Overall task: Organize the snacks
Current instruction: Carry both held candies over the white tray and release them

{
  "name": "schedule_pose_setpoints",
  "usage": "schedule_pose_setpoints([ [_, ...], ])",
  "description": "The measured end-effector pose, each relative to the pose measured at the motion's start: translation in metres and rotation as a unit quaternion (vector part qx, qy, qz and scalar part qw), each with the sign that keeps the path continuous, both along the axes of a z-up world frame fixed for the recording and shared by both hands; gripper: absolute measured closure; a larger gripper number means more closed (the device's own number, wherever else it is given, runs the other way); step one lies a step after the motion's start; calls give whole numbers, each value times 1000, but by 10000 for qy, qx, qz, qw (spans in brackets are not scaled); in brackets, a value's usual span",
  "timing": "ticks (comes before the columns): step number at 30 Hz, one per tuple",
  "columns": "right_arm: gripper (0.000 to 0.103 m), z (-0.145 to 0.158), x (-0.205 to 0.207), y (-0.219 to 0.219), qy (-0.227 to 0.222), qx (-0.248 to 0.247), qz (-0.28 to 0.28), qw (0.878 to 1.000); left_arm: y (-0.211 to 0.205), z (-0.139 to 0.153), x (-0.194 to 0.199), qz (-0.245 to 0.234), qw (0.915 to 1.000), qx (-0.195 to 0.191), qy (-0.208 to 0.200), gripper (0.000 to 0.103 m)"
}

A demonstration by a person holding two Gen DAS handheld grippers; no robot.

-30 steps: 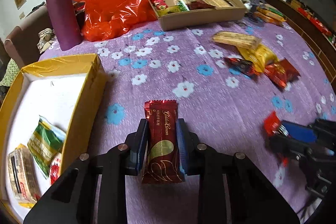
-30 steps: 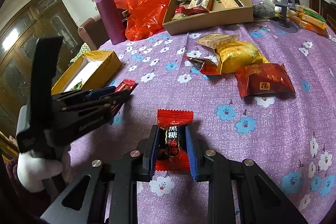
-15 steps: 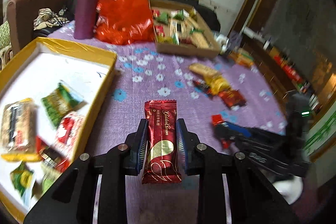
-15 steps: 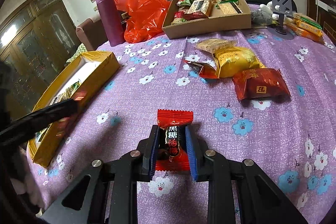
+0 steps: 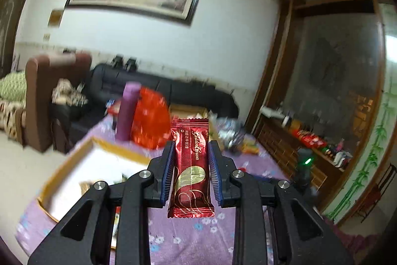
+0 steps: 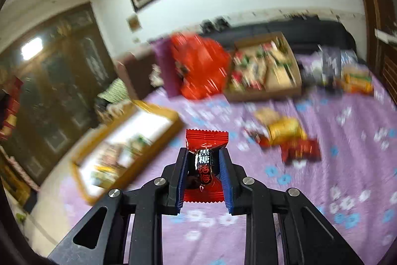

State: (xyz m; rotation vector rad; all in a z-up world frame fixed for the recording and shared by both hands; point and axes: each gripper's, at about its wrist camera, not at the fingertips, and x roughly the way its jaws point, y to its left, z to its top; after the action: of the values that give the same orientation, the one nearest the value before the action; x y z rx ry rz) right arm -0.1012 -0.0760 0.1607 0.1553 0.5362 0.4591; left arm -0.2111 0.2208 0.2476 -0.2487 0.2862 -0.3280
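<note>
My left gripper [image 5: 190,155] is shut on a dark red snack bar [image 5: 190,165] with gold print, held upright well above the purple flowered tablecloth [image 5: 193,235]. The yellow box [image 5: 82,155] with snacks inside lies below and to its left. My right gripper [image 6: 203,160] is shut on a red and black candy [image 6: 204,165], raised over the cloth. In the right wrist view the yellow box [image 6: 153,116] sits to the left, and loose yellow and red snack packs [image 6: 287,135] lie to the right.
At the table's far side stand a purple bottle [image 5: 129,111], a red plastic bag [image 5: 151,123] and a brown cardboard tray of snacks [image 6: 265,71]. More packets [image 6: 357,81] lie at the far right. A dark sofa [image 5: 158,88] and wooden cabinets stand beyond the table.
Both grippers rose from low over the cloth, each keeping its snack. The left one swung left over the yellow box and tilted up toward the room. The right view is now motion-blurred.
</note>
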Motion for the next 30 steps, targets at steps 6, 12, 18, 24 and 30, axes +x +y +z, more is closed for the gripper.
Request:
schedule_pose_setpoints([
  [6, 78, 139, -39, -17, -750, 363, 255, 9962, 32, 39, -10, -125, 9994, -115, -305, 78],
  [12, 78, 255, -32, -1, -1193, 372, 219, 9919, 71, 63, 6, 356, 9985, 125, -396, 78],
  [18, 78, 284, 14, 53, -1307, -101, 110, 9913, 114, 51, 55, 812, 9962, 281, 125, 78],
  [24, 78, 185, 83, 128, -444, -420, 627, 9962, 146, -14, 110, 1008, 9914, 64, 833, 78],
  [30, 78, 65, 127, 195, 433, -773, 1160, 9893, 162, -89, 164, 1001, 9811, -81, 1656, 78],
])
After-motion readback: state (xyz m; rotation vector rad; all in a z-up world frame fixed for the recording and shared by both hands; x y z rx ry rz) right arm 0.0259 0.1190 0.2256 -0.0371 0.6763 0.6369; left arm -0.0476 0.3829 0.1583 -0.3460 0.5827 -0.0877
